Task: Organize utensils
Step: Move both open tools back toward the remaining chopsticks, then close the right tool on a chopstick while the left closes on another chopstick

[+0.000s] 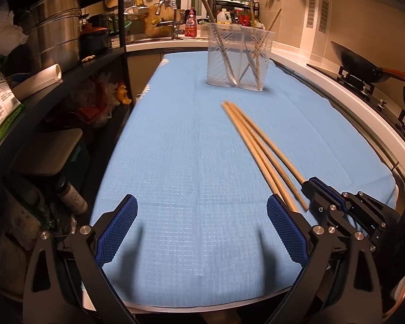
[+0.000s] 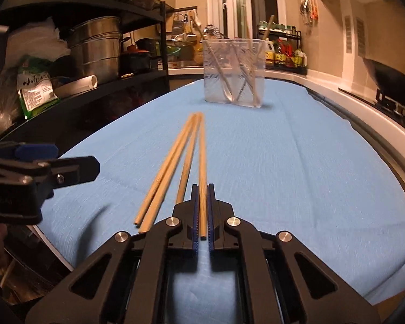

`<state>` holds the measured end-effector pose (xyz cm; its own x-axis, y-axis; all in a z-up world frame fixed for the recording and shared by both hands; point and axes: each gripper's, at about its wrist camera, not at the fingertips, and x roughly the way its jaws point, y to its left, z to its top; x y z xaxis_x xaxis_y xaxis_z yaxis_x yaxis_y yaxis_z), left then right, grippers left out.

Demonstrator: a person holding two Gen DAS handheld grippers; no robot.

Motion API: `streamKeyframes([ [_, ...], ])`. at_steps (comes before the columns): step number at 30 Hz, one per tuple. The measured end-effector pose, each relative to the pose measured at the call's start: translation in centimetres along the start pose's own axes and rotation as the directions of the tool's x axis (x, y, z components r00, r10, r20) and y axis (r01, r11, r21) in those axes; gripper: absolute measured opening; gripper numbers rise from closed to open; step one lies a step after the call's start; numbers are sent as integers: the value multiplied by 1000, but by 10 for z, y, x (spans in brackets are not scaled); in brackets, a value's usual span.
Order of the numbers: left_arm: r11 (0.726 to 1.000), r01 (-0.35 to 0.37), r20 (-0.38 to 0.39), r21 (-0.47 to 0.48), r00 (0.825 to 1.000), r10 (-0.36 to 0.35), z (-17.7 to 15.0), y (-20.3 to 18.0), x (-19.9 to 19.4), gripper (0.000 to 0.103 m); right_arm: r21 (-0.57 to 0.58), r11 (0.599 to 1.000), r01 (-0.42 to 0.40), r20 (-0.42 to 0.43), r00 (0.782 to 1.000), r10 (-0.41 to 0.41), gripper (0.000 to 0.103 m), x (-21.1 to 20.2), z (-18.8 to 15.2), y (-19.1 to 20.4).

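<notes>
The right claw (image 2: 202,189) is closed tight on a single wooden chopstick (image 2: 202,162), its ribbed blue pads (image 2: 193,216) pressing the thin round stick from both sides near its squared butt end. The stick runs straight ahead from the black angular fingers and lies low along the surface (image 2: 297,162), which is covered by a pale blue cloth with a fine woven grid.

Just to its left lie three more chopsticks (image 2: 172,167), the same light wood, fanned slightly so that their far tips meet close to the held one's tip and their near ends spread apart.

The left claw (image 1: 202,226) hangs over the near part of the cloth with its jaws spread wide and nothing between them; its blue pads (image 1: 118,229) show a knurled, waffled texture.

Further along the cloth stands a clear plastic holder (image 2: 233,75), tall with ribbed walls, well apart from the loose sticks. Inside it lean several utensils, wooden sticks and what look like metal pieces.

To the left, a dark shelf carries stacked steel pots (image 1: 56,27).
</notes>
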<state>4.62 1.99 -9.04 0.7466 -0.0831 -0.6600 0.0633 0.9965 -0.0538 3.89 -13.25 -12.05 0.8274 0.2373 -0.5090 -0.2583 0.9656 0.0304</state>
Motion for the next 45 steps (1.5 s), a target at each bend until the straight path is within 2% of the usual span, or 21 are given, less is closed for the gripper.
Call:
streamKeyframes([
  [5, 998, 62, -1, 3, 998, -62, -7, -15, 7, 94, -16, 1000, 23, 7, 1000, -23, 6, -14, -6, -9],
  [10, 997, 77, -14, 26, 997, -77, -10, -32, 16, 94, 29, 999, 40, -10, 999, -39, 6, -15, -7, -25],
  [14, 998, 39, -31, 48, 999, -38, -11, -42, 24, 94, 47, 998, 36, -13, 999, -36, 6, -15, -7, -31],
  [22, 999, -42, -21, 13, 999, 42, -13, -31, 25, 94, 40, 998, 39, -4, 999, -39, 6, -14, -9, -30],
  [28, 998, -50, -28, 32, 998, 51, -10, -36, 28, 94, 34, 998, 52, 4, 999, -52, 7, -12, -8, -29],
  [35, 999, -17, 44, 43, 999, 15, -14, -45, 32, 94, 48, 997, 53, 59, 997, -56, 9, -11, -14, -30],
  [38, 998, -5, 97, 59, 995, -1, -19, -44, 29, 77, 58, 997, 47, 65, 997, -51, 8, -11, -14, -32],
  [40, 998, 6, 116, 66, 993, -14, -20, -43, 28, 58, 58, 997, 44, 58, 997, -48, 7, -10, -13, -32],
  [41, 998, 11, 119, 70, 993, -19, -19, -43, 28, 52, 56, 997, 44, 54, 997, -47, 7, -10, -12, -32],
  [43, 997, 26, 115, 78, 993, -35, -18, -41, 28, 27, 48, 998, 42, 44, 998, -44, 6, -10, -10, -31],
  [44, 996, 39, 105, 78, 993, -47, -16, -41, 28, 20, 42, 998, 42, 38, 998, -44, 6, -10, -10, -31],
  [45, 996, 54, 95, 76, 994, -61, -14, -39, 28, 7, 35, 999, 40, 30, 999, -41, 6, -10, -9, -30],
])
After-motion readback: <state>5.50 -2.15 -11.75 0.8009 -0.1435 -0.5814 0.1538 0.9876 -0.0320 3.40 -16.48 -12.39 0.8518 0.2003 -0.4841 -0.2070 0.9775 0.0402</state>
